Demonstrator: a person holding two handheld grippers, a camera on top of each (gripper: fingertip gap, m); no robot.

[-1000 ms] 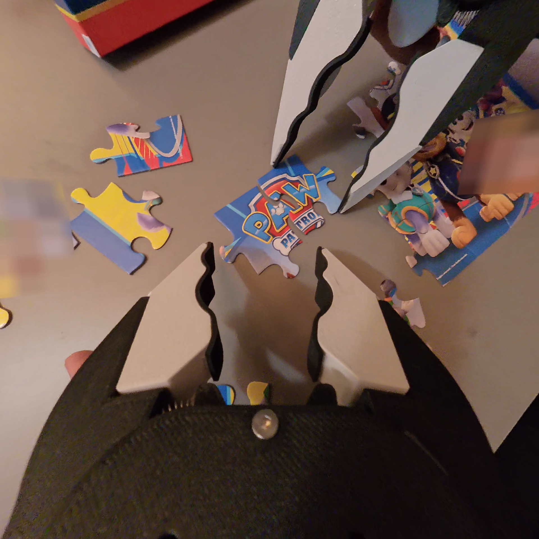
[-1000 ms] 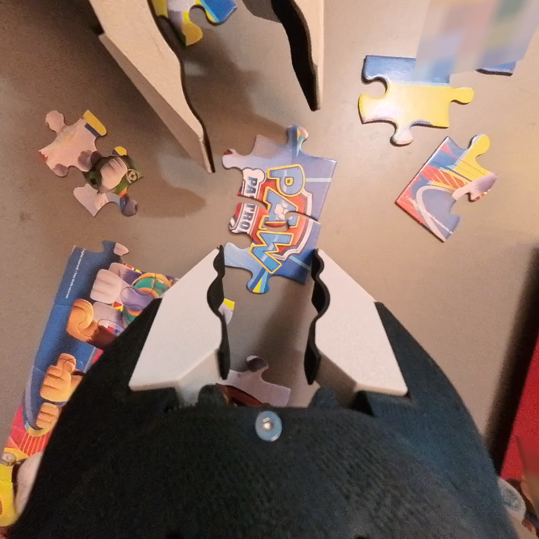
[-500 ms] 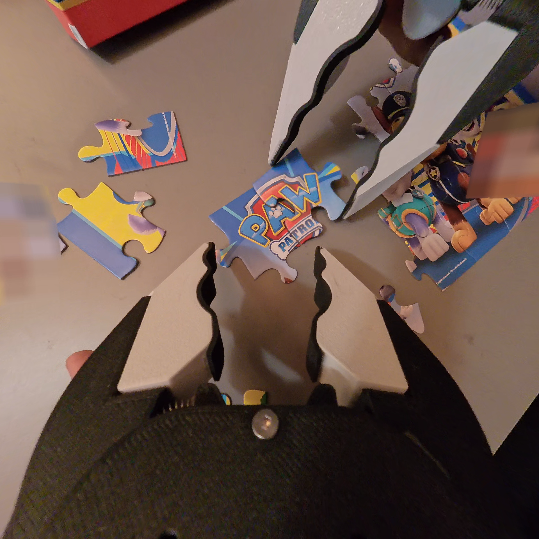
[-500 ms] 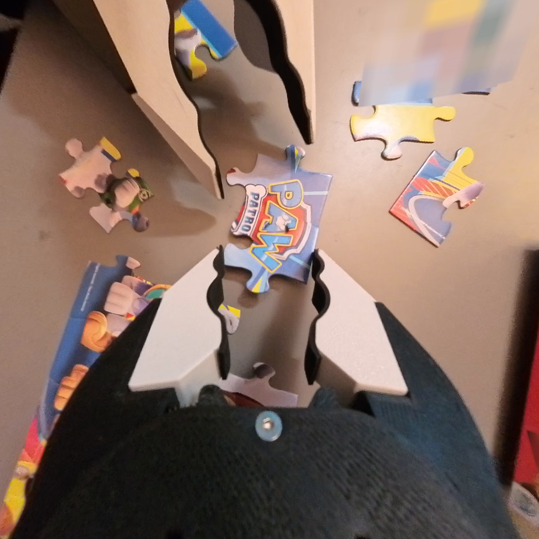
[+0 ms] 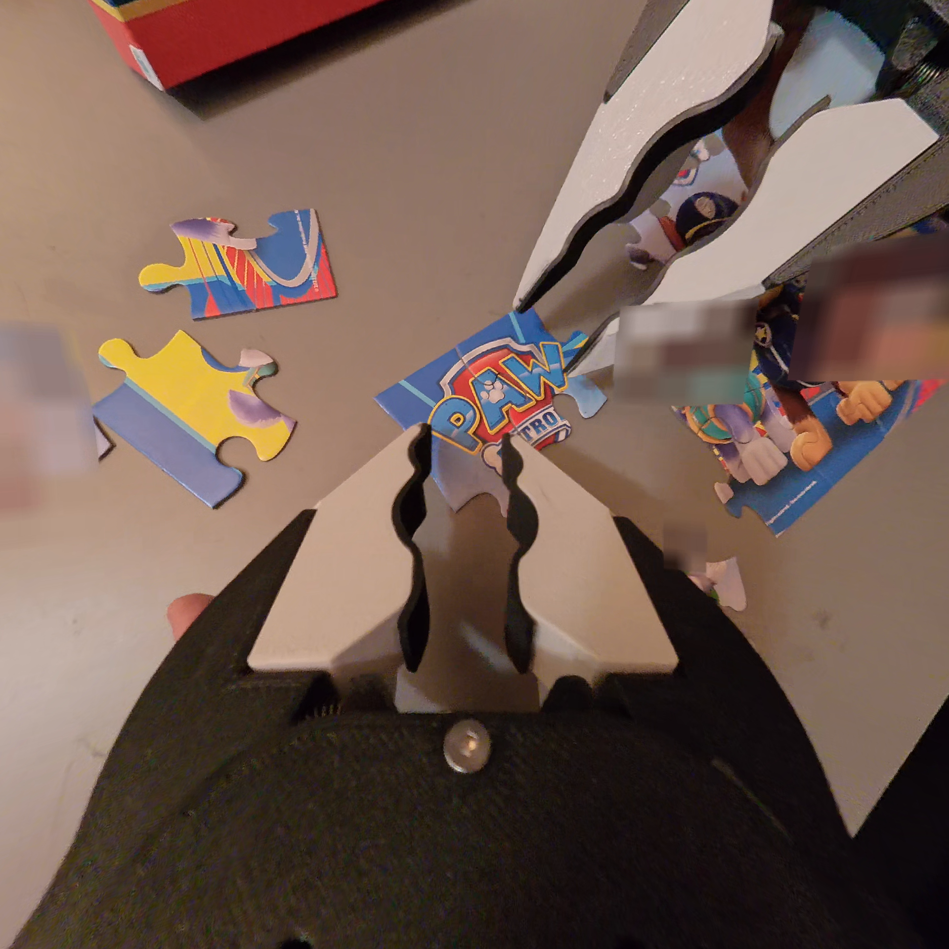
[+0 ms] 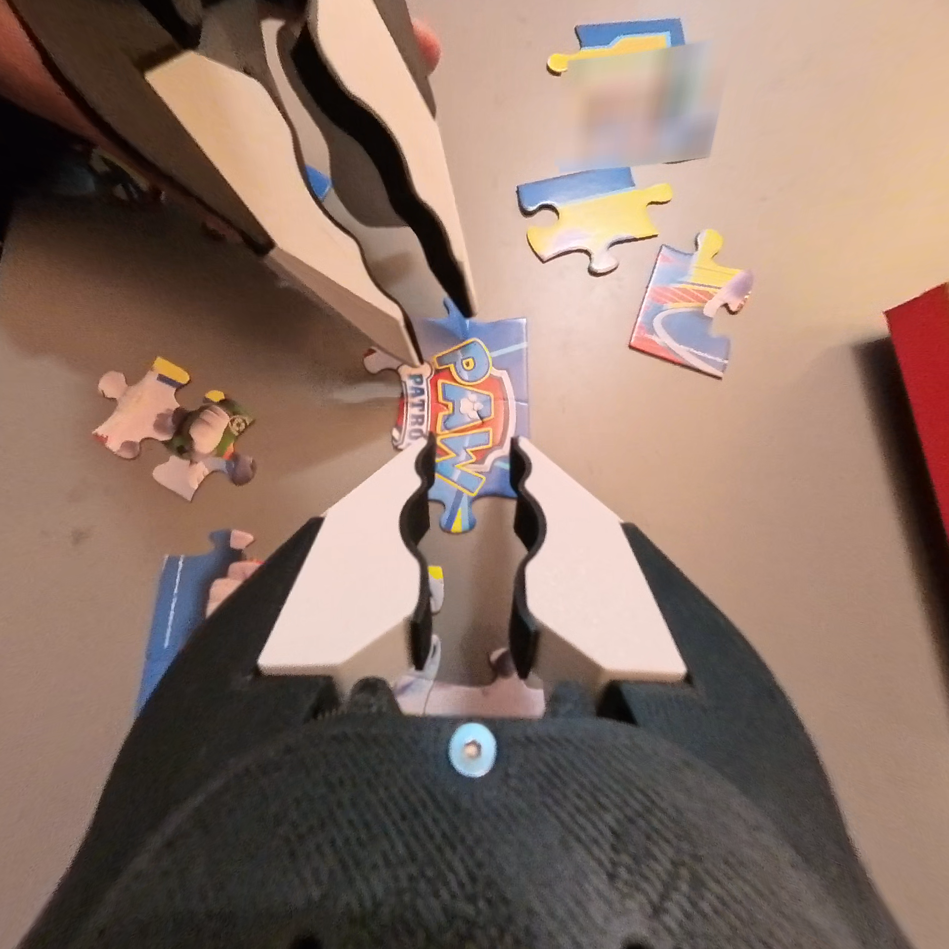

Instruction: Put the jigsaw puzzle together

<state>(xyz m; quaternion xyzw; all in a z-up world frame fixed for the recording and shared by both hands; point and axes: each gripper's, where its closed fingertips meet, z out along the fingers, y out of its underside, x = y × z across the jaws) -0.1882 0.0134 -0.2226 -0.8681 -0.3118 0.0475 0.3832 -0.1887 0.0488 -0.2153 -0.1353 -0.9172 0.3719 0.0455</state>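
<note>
Both claws are pressing down on the joined logo puzzle pieces (image 5: 493, 395) from opposite ends; left claw (image 5: 464, 441) and right claw (image 6: 470, 452) are standing narrowly parted, gripping nothing; bare counter (image 5: 411, 179) is lying beyond, loose pieces (image 5: 190, 411) well apart leftward.

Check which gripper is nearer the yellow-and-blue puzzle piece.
Left. The left gripper has its tips at the logo pieces, with the yellow-and-blue piece just off its left side. The right gripper sits at the logo's far edge, farther away.
</note>
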